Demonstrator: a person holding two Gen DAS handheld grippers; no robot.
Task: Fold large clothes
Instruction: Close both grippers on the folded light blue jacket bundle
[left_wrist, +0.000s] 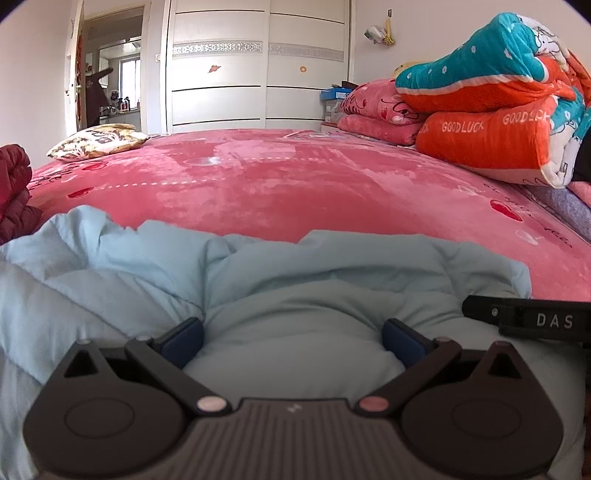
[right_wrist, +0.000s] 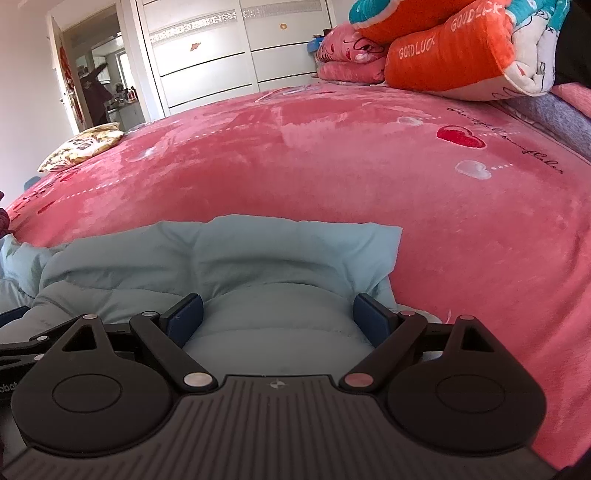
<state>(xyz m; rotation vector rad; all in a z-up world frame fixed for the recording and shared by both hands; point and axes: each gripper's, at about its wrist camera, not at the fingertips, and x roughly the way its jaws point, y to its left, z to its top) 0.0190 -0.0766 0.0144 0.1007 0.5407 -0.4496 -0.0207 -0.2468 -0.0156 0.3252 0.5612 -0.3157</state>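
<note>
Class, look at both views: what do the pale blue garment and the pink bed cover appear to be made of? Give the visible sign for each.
Pale blue garment: likely smooth, matte, padded synthetic shell; it puffs in stitched sections.
Pink bed cover: seemingly plush fleece; its nap shows brushed light and dark streaks with soft sheen.

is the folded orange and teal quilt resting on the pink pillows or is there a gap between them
Touching. In the left wrist view the orange and teal quilt overlaps and presses onto the pink pillows, no gap showing between them; the right wrist view shows the same overlap.
</note>
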